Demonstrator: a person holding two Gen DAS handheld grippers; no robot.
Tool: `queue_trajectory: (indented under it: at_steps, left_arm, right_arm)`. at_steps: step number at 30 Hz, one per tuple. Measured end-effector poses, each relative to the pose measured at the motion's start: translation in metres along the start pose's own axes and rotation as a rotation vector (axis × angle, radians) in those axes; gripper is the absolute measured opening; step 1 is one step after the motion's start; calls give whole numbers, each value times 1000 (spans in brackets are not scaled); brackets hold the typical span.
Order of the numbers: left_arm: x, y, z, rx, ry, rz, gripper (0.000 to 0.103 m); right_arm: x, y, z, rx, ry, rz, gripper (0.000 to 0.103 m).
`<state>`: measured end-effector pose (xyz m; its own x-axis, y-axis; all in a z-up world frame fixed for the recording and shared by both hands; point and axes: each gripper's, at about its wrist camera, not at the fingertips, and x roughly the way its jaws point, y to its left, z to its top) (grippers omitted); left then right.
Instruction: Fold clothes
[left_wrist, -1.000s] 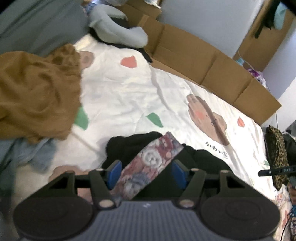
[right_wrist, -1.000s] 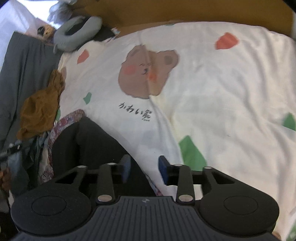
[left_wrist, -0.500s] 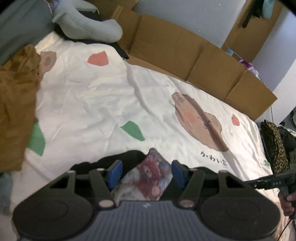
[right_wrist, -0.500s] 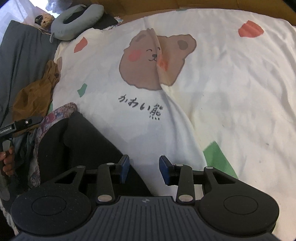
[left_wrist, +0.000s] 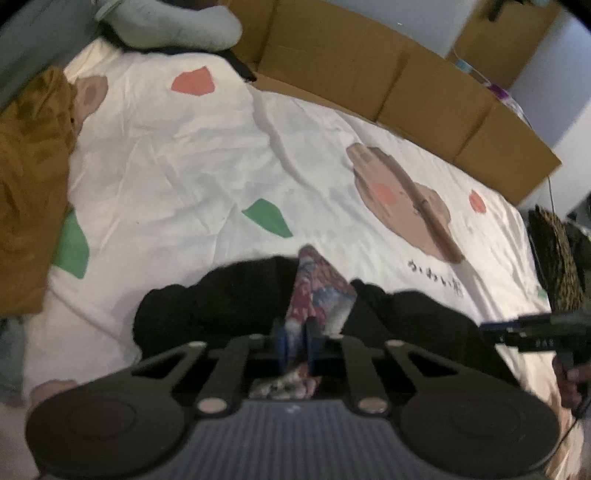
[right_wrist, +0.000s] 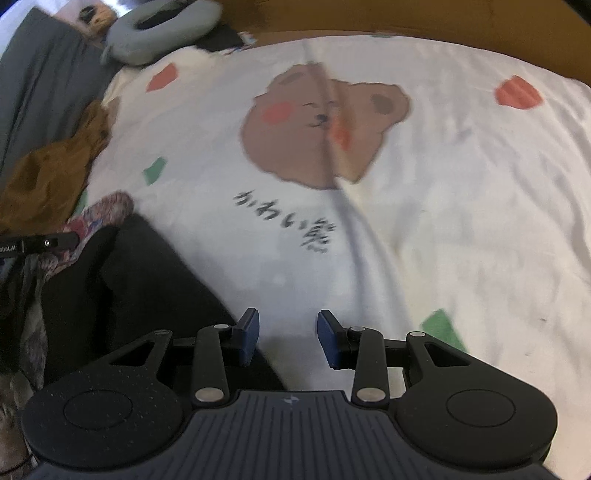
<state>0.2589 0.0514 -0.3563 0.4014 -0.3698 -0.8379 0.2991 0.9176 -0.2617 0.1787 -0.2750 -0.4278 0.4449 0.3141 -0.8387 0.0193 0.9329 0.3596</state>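
Waistband (left_wrist: 317, 291) tip points away from closing left hand-held gripper (left_wrist: 294, 341).

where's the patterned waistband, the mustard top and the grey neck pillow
patterned waistband (left_wrist: 325, 291), left wrist view, on its peak above the pads
mustard top (left_wrist: 29, 177), left wrist view, mid crumpled fabric
grey neck pillow (right_wrist: 162, 33), right wrist view, its curved body

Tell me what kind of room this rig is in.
Most likely a bedroom: clothes are handled on a bed with a white bear-print cover, a grey neck pillow lies at its far end, and flattened cardboard lines one side.
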Motion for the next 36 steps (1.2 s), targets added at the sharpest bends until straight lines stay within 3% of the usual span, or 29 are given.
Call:
queue_trajectory:
  at_steps: [9,20,27,36]
  left_arm:
    - [-55,2,-25,1,27,17,6]
    - [-116,28,-82,-138,91,104,5]
    - [-148,43,-116,-211,149,167,4]
    - [-170,53,-146,-278,226,253,4]
  right_arm:
    - [4,23,3,-63,21,98,42]
    - [20,39,-4,-122,78,92,43]
    - [23,50,-11,-155,104,133,43]
    - [31,62,-18,-192,173,168,43]
